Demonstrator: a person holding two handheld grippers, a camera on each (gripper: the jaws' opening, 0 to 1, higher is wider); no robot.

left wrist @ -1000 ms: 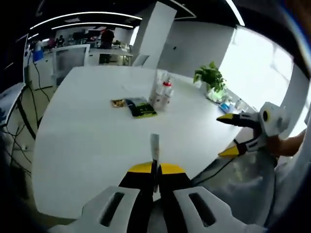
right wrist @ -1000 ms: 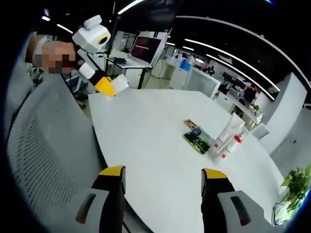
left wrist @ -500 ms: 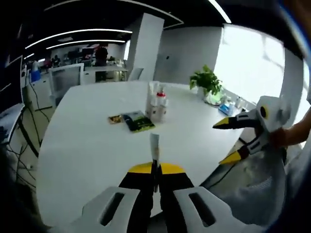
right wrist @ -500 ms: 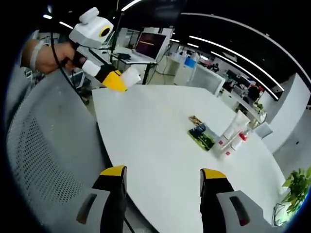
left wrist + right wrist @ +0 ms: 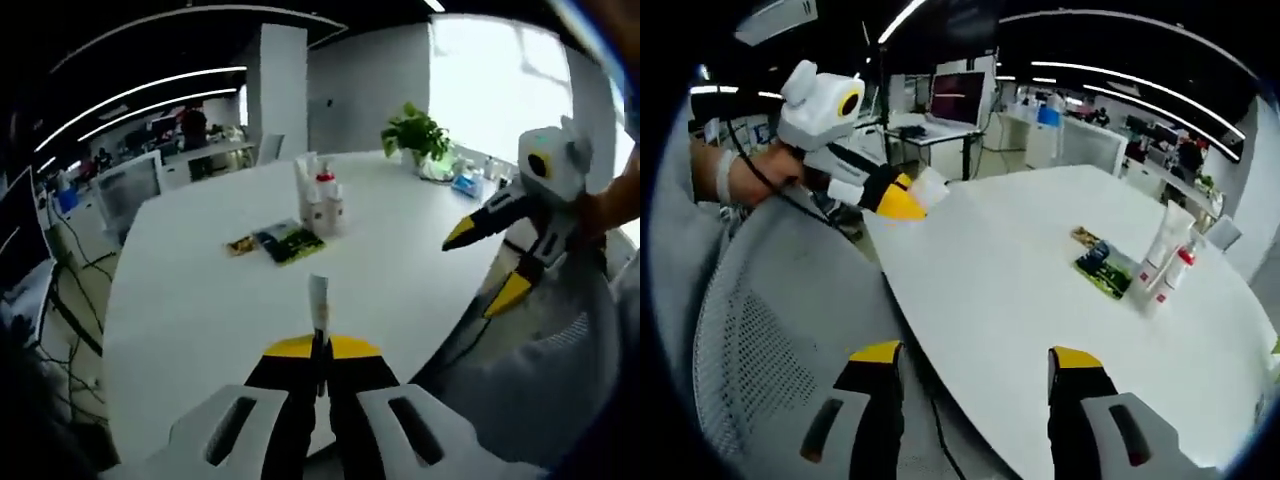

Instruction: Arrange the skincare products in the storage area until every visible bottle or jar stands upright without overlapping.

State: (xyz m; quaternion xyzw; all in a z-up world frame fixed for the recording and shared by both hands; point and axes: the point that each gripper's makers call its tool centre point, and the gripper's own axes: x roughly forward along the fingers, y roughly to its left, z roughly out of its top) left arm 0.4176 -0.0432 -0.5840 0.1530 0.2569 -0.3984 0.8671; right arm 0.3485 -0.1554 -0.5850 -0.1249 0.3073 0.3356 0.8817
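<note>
Several skincare bottles point(image 5: 318, 195) stand close together far out on the white table point(image 5: 200, 300), one with a red cap. In the right gripper view the same bottles point(image 5: 1165, 262) sit at the right. My left gripper point(image 5: 320, 345) is shut on a thin white sachet point(image 5: 318, 298), held in the air above the table's near part. It appears at upper left in the right gripper view as the left gripper point(image 5: 908, 200) with the sachet point(image 5: 932, 184) over the table edge. My right gripper point(image 5: 975, 358) is open and holds nothing; it hangs off the table as the right gripper point(image 5: 470, 277).
A green packet point(image 5: 290, 243) and a small brown one point(image 5: 240, 243) lie flat beside the bottles. A potted plant point(image 5: 415, 130) stands at the far edge. A grey mesh chair point(image 5: 770, 320) is close under my right gripper. Desks and monitors point(image 5: 960, 95) fill the background.
Both views have swung with the hands. In the right gripper view the left gripper with its sachet has come nearer the table edge. Neither gripper has changed its state.
</note>
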